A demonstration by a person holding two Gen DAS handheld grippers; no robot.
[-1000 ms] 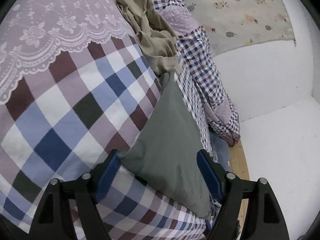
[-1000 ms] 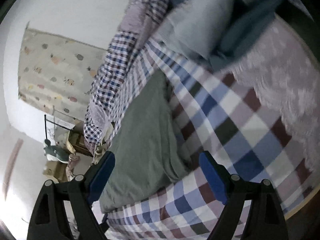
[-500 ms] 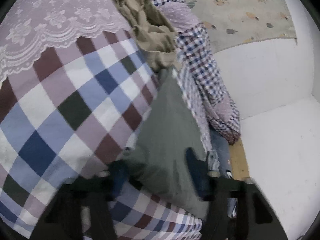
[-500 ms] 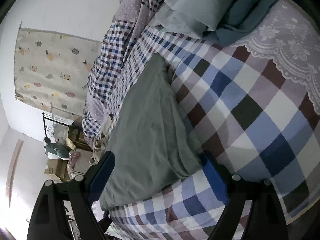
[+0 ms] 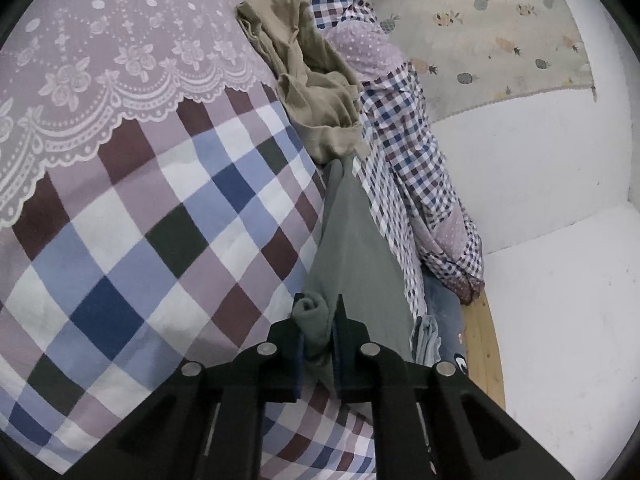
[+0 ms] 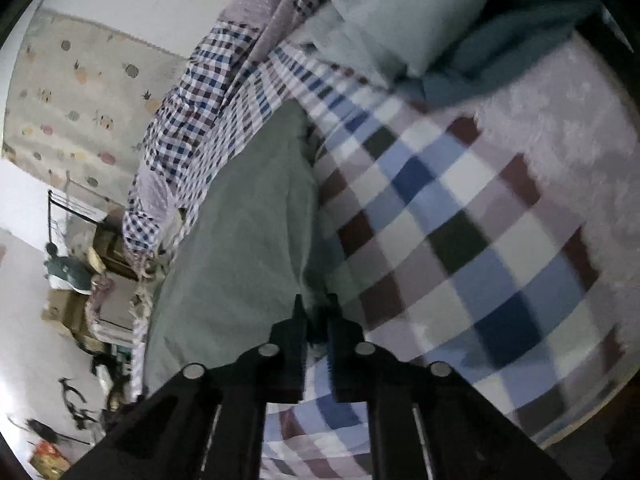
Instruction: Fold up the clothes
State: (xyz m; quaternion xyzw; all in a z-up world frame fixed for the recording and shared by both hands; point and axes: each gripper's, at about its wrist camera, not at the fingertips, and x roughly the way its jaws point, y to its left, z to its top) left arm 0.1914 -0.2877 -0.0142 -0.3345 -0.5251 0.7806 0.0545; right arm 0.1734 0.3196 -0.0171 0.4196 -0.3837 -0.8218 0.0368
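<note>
A grey-green garment (image 5: 356, 248) lies along the edge of a bed covered by a large-check sheet (image 5: 160, 240). My left gripper (image 5: 318, 304) is closing on the garment's near corner, and a rolled bunch of the cloth is squeezed between the blue pads. In the right wrist view the same garment (image 6: 248, 220) spreads to the left of my right gripper (image 6: 316, 308). That gripper's jaws have closed to a narrow gap, pinching the garment's right edge where it meets the sheet (image 6: 460, 220).
A crumpled tan garment (image 5: 308, 80) and a small-check quilt (image 5: 408, 152) lie beyond the grey-green one. A lace cover (image 5: 100, 40) drapes the far sheet. Pale blue and teal clothes (image 6: 400, 12) are piled at the far end. A wooden bed rail (image 5: 480, 344) and floor clutter (image 6: 80, 280) border the bed.
Both grippers stood wide open over the garment a second ago. Both have closed on it, and the cloth has bunched and narrowed between the left pads.
</note>
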